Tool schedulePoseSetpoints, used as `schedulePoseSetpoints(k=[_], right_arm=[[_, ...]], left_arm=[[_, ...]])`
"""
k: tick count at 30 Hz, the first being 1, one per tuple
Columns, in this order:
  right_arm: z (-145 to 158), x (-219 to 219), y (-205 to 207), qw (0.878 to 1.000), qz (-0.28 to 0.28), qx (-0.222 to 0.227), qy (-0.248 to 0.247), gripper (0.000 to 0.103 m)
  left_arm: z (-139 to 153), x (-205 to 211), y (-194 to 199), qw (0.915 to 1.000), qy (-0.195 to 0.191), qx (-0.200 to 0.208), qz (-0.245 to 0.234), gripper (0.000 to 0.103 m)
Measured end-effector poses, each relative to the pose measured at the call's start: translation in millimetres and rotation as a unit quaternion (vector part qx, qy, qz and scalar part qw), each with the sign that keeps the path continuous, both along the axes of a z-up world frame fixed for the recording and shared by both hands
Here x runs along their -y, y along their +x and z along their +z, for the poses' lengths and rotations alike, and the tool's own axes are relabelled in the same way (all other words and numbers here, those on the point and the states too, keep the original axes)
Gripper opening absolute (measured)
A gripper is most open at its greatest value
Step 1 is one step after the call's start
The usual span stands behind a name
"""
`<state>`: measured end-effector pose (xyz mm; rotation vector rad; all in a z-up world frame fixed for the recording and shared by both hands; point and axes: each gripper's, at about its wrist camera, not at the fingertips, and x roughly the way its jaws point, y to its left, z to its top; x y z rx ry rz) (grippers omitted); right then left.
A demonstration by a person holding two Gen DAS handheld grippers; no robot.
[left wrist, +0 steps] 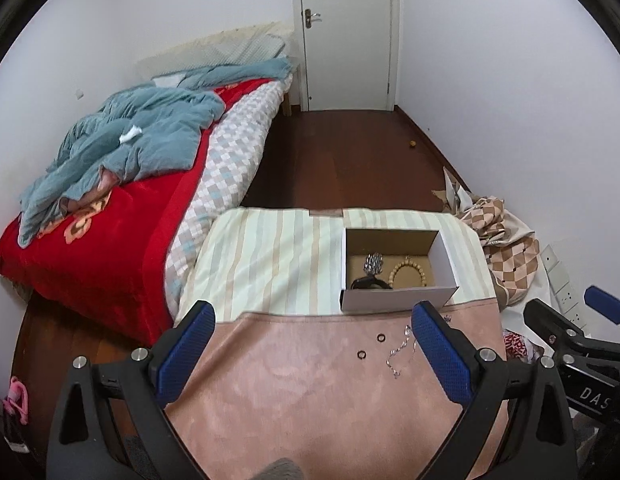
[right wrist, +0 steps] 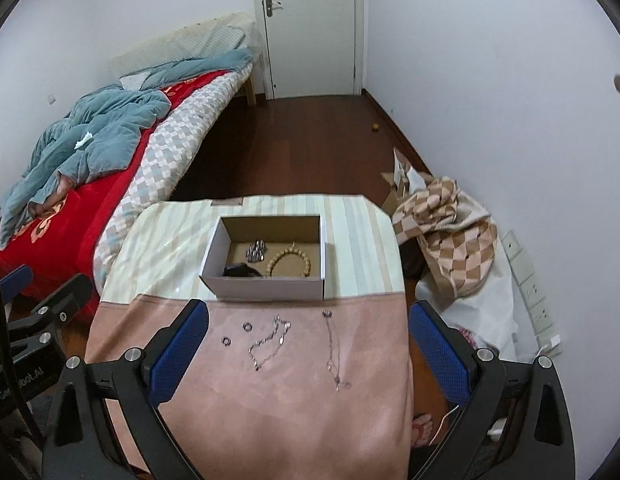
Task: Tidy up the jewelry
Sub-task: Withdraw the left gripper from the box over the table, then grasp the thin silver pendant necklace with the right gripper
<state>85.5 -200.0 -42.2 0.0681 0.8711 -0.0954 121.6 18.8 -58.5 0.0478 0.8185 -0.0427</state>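
Both grippers, left [left wrist: 314,344] & right [right wrist: 307,344], hover w/ jaws spread, empty. On the table [right wrist: 269,420]: 2 rings [right wrist: 247,326], 2 chains [right wrist: 269,342]. Box [right wrist: 265,286] holds 3 pcs.

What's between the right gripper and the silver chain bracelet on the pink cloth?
Nothing visible. The right gripper hangs open over the pink cloth, and the silver chain bracelet lies bare between its fingers' line of approach.

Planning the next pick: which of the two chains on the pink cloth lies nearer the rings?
The left chain, looped beside the two rings. The right chain runs straight, farther right, away from them.
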Motion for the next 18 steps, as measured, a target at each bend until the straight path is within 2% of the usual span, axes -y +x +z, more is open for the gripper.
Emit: schedulePoseSetpoints(k=[5,10,13,15,17,18], right_arm=[[-41.5,30.3,-2.4,0.999,-0.04,-0.033,0.014,0.101],[-108.5,71.2,-6.2,0.993,-0.08,-0.08,0.043,0.101],[-151.0,83.4,-8.3,0.99,-0.08,-0.1,0.064,0.101],[-173.6,83.9,-6.6,0.989,-0.072,-0.11,0.074,0.092],[-194.9,80.5,-3.4,0.988,-0.057,-0.12,0.08,0.07],[-200.5,79.1,-1.6,0.988,-0.05,-0.119,0.085,0.064]], left_arm=[[-33.9,4.7,0.6,0.9994,0.009,-0.033,0.007,0.1],[-81.9,13.5,5.2,0.9973,0.039,-0.059,0.02,0.1],[-112.0,17.7,11.2,0.9946,0.053,-0.085,0.027,0.1],[-131.1,21.6,14.3,0.9923,0.063,-0.103,0.028,0.1],[-148.2,25.4,17.7,0.99,0.07,-0.12,0.026,0.1],[-153.1,26.1,19.3,0.9891,0.072,-0.126,0.026,0.1]])
